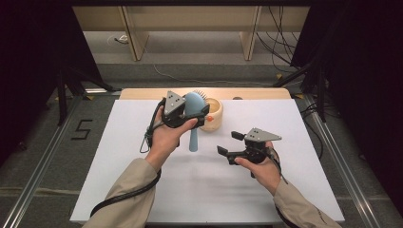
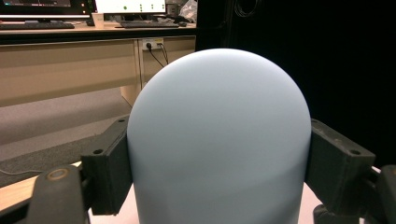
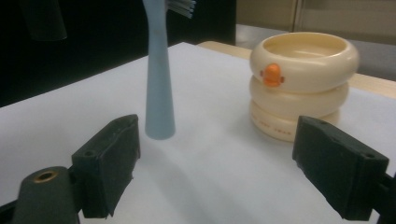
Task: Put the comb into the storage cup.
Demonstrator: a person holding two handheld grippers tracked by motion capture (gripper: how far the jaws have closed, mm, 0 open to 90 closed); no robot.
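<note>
I hold the blue hairbrush [image 1: 194,110] by its head in the left gripper [image 1: 187,112]; in the left gripper view both jaws press flat against the sides of the rounded brush back [image 2: 218,140], so the tool is clamped on it. The brush hangs upright, bristles facing away, handle pointing down with its tip just above the white table surface [image 1: 214,190], just left of the cream ringed holder [image 1: 212,113] at the far centre. The right gripper [image 1: 230,144] sits near and right of the handle, jaws wide apart and empty; its view frames the handle [image 3: 159,74] left and the holder [image 3: 303,84] right. I judge the step to be seating the brush in the holder. To do it well, I keep the clamp steady, raise the tip clear of the rim, centre it over the opening, then lower straight. I may steady the holder with the right gripper to prevent tipping.
</note>
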